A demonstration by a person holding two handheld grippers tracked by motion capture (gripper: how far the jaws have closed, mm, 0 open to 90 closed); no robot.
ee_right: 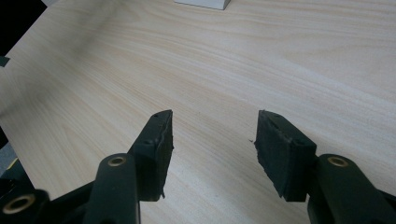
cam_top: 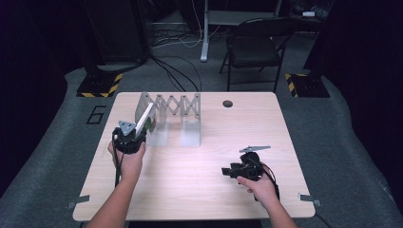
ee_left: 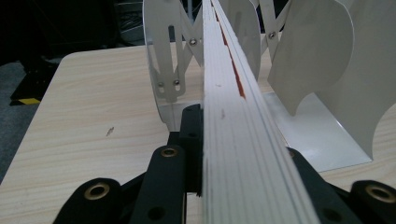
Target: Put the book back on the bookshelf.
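A white folding rack with scissor-linked upright plates stands on the far left part of the wooden table. My left gripper is shut on a thin white book, held edge-up and tilted at the rack's left end. In the left gripper view the book runs forward from between the jaws of the left gripper into a gap among the rack's plates. My right gripper rests low over the table at the near right, open. Bare wood lies between the jaws of the right gripper.
A dark round hole marks the table's far edge. Behind the table stand a black folding chair and a desk leg with cables on the floor. Yellow-black striped bases sit at both far corners.
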